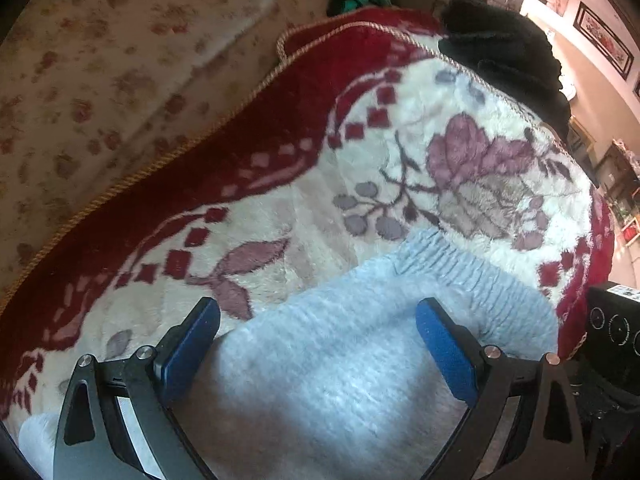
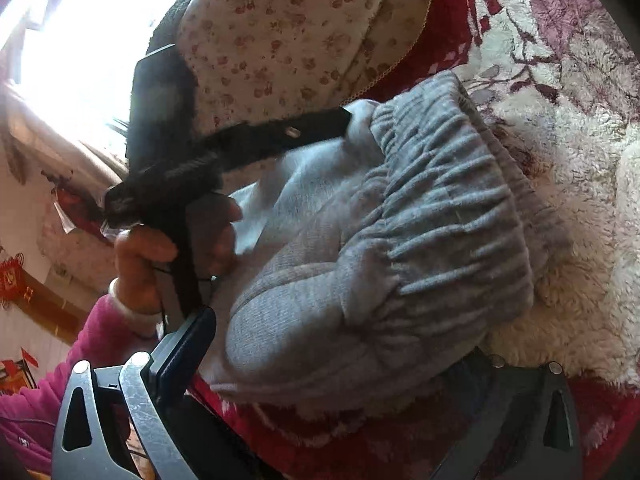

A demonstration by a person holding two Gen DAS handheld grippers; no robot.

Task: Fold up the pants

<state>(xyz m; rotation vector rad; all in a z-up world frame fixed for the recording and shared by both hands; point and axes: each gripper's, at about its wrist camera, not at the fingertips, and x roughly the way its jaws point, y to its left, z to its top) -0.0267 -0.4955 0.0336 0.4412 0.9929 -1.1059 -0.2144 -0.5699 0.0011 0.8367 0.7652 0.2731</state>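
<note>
I'm holding the left tongs open over the grey pants; the right tongs are seemingly straddling the waistband, open.

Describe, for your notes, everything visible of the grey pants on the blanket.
The grey pants are soft, fleecy knit with a gathered elastic waistband. They lie bunched and partly folded on the red-and-cream floral blanket. The left gripper stands open above the fabric; the right gripper straddles the folded bulk, one finger hidden beneath.
</note>
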